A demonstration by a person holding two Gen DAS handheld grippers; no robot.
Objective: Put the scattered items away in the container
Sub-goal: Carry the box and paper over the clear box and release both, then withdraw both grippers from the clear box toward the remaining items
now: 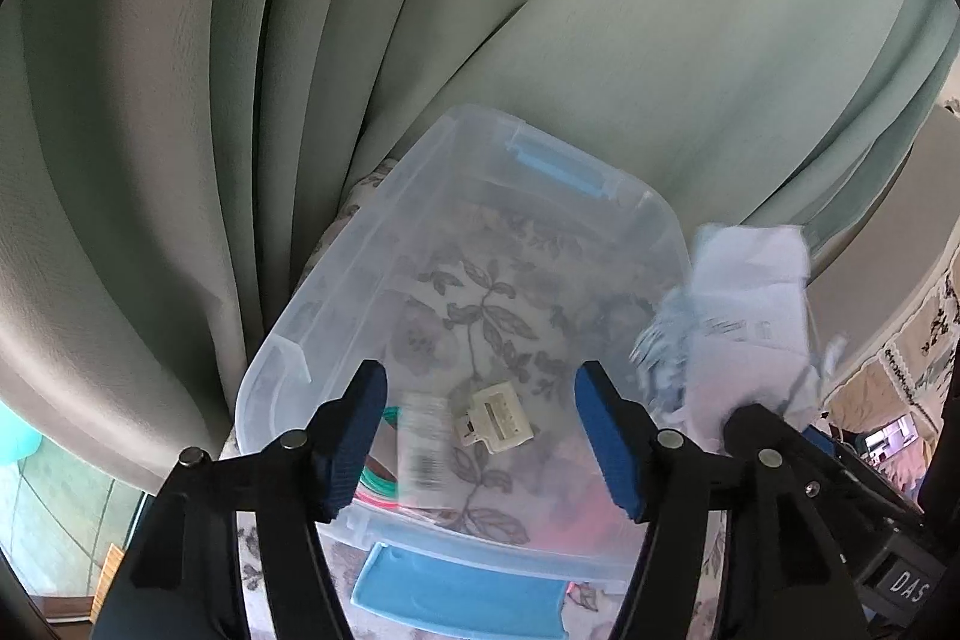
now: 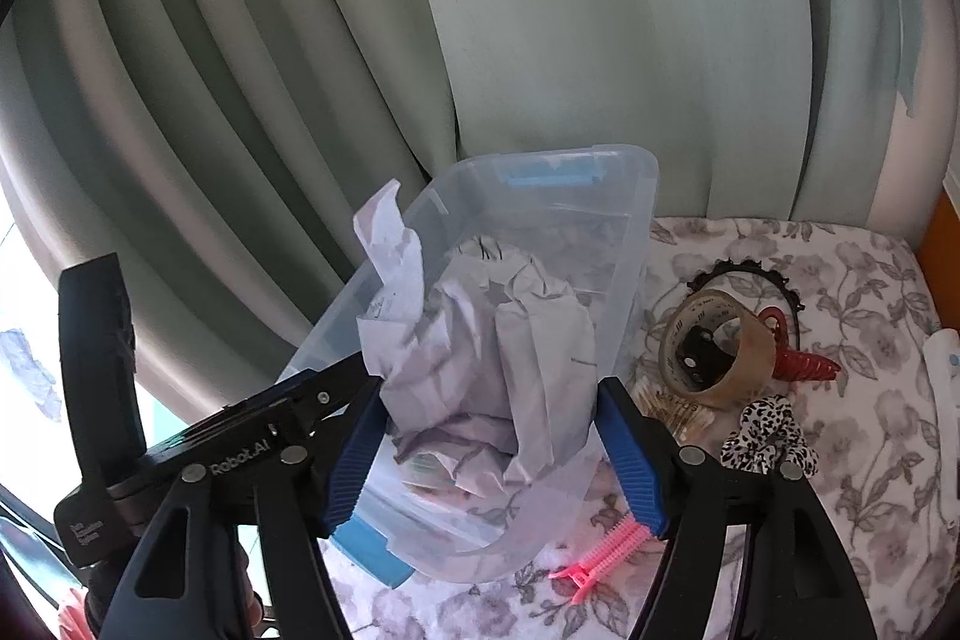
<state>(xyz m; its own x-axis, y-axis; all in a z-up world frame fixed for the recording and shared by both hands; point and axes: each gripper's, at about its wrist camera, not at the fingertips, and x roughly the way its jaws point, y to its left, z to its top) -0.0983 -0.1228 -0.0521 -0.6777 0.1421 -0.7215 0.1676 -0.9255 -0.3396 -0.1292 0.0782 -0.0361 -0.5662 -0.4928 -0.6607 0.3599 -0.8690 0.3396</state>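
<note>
A clear plastic container with blue latches stands on a floral cloth against the curtain. My left gripper hangs open over its near end, with nothing touching its blue pads. Below it, inside the box, a small packet with a barcode shows blurred, beside a white clip and green and pink bands. My right gripper is over the container, its pads pressed on both sides of a big wad of crumpled paper. The same paper appears at the box's right rim.
On the floral cloth right of the box lie a tape roll, red hair claw, black headband, leopard scrunchie, cotton swabs and pink clip. A green curtain hangs close behind.
</note>
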